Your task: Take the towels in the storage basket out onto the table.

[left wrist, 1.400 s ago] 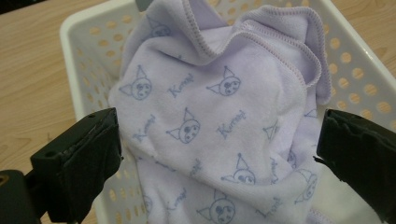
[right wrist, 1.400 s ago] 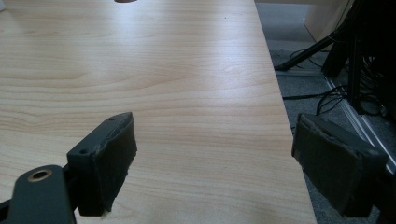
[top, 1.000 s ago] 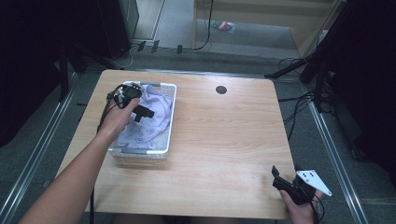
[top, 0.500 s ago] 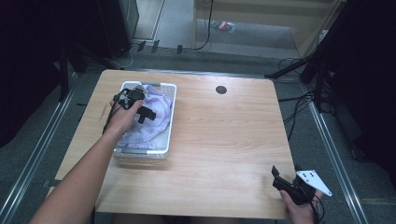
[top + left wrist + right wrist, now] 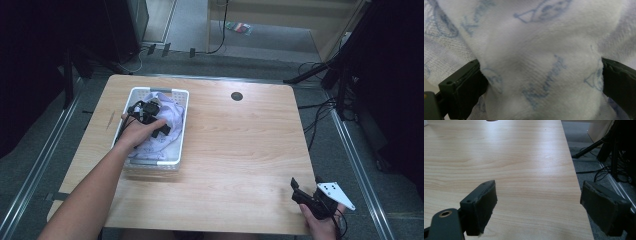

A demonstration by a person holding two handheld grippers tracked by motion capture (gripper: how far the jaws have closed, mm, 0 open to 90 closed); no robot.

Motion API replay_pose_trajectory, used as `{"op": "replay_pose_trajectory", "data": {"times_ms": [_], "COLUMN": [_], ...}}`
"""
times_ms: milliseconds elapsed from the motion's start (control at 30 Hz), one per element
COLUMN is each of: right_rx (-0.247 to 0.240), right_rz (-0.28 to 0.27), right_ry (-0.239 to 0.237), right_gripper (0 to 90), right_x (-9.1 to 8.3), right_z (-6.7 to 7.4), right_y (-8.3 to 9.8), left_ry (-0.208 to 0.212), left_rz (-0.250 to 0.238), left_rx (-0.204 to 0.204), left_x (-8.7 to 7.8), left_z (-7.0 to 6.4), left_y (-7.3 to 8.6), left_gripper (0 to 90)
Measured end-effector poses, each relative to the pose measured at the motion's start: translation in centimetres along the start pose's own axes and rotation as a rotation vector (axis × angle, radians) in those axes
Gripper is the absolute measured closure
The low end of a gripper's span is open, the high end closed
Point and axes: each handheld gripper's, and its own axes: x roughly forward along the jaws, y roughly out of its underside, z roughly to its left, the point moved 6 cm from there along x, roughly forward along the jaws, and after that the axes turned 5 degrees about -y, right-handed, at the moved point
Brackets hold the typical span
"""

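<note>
Left hand-held gripper in white plastic basket, jaws wide around soft white printed terry cloth.
Light, limp; pinch a raised fold. Right hand-held gripper wide, empty.

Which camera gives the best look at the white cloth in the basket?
The left gripper view: the cloth sits close up between the left gripper's jaws, its blue print readable. The high view shows the cloth small, bunched in the basket.

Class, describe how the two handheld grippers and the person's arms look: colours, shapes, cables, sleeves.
Both grippers are black with two blocky padded jaws. The left gripper trails a black cable; the right gripper carries a grey three-cornered plate dotted with small holes. Both forearms are bare, no sleeves visible.
</note>
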Motion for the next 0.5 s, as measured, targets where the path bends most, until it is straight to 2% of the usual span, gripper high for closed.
{"op": "replay_pose_trajectory", "data": {"times_ms": [200,333,400,467,500], "right_rx": [0.0,-0.003,-0.002,-0.001,-0.001], "right_rz": [0.0,0.0,0.0,-0.001,-0.001], "right_ry": [0.001,0.001,0.002,0.002,0.002], "right_gripper": [14.5,14.5,14.5,14.5,14.5], "right_x": [0.0,0.02,0.01,0.01,0.01], "right_z": [0.0,0.0,0.01,0.0,0.0], "right_y": [0.0,0.0,0.0,0.0,0.0], "left_ry": [0.002,0.003,0.002,0.002,0.001], "left_rz": [0.021,0.019,0.022,0.025,0.025], "left_rx": [-0.003,-0.004,-0.01,-0.013,-0.013], "left_x": [-0.13,-0.26,-0.48,-0.65,-0.82], "left_z": [-0.09,0.03,0.28,0.47,0.57], "left_y": [0.09,0.1,0.1,0.08,0.05], "left_gripper": [2.6,6.8,11.7,21.5,21.5]}}
